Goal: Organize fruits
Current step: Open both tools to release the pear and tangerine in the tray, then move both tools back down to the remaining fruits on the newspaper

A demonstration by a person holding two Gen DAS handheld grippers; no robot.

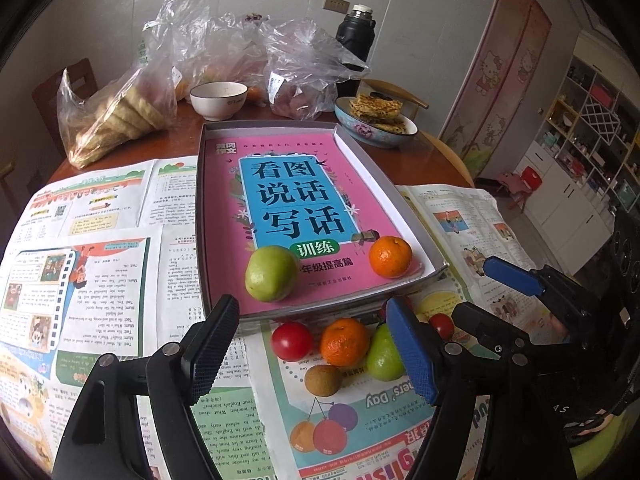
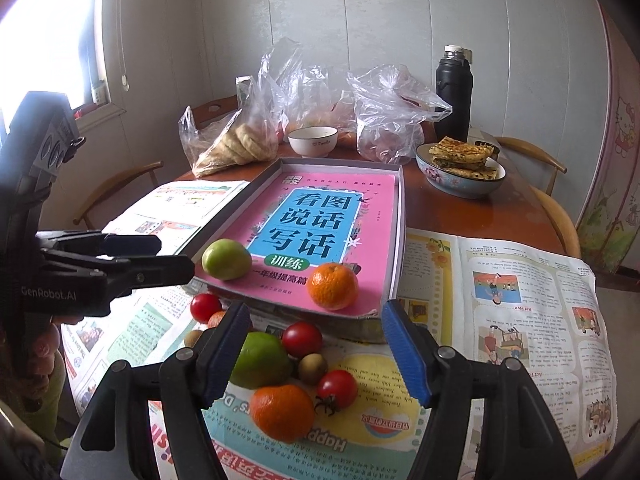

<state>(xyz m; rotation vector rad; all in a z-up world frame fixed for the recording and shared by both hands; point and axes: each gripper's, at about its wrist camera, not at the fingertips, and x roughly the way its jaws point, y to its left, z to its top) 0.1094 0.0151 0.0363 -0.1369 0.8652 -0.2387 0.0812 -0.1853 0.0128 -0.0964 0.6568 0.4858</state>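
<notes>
A shallow grey box lid [image 1: 400, 204] [image 2: 401, 216] holds a pink book. On the book lie a green fruit [image 1: 270, 273] [image 2: 226, 259] and an orange [image 1: 390, 257] [image 2: 334, 286]. In front of the box, on newspaper, lie loose fruits: a red tomato [image 1: 292, 341], an orange [image 1: 345, 341] [image 2: 282, 412], a green fruit [image 1: 382, 356] [image 2: 262, 354], a brown kiwi [image 1: 323, 380] [image 2: 313, 368] and tomatoes [image 2: 337, 389] [image 2: 302, 339]. My left gripper [image 1: 312, 354] is open and empty above these fruits. My right gripper [image 2: 316, 354] is open and empty over them; it also shows in the left wrist view [image 1: 452, 300].
Newspapers [image 1: 80, 264] cover the near half of the round wooden table [image 2: 500, 216]. Behind the box stand a white bowl [image 1: 218, 100], plastic bags of food [image 1: 120, 112], a black thermos [image 1: 354, 44] and a blue dish of flatbread [image 1: 376, 120]. Chairs ring the table.
</notes>
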